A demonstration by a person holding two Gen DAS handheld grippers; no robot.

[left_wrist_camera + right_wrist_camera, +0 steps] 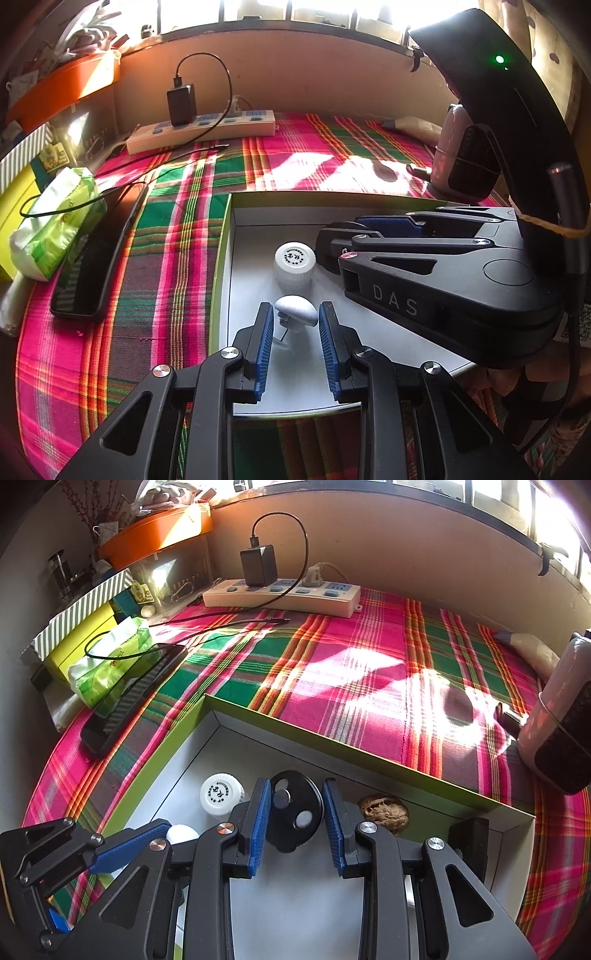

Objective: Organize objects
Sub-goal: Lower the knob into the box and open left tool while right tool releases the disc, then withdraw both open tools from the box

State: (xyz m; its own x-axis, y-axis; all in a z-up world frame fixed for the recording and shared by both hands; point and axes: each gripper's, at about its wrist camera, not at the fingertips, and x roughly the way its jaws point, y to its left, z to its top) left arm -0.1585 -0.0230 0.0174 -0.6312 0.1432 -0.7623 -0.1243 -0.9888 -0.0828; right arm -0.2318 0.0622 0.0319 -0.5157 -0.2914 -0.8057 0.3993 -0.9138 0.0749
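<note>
A shallow box with a green rim (221,258) (332,734) lies on the plaid cloth. Inside stand a white capped bottle (294,264) (221,794) and a walnut (384,810). My left gripper (295,321) is shut on a small white mushroom-shaped piece (297,312) just above the box floor. My right gripper (295,805) (332,242) straddles a black disc (295,812) with round holes. The disc rests in the box, and the blue pads stand at its edges without pressing. In the right wrist view a left finger (125,849) shows at lower left.
A dark phone (96,251) (133,698) and a green tissue pack (55,225) lie left of the box. A power strip (203,129) (280,594) with a charger sits at the back wall. A pink container (554,723) stands at right. A small black block (469,834) fills the box's right corner.
</note>
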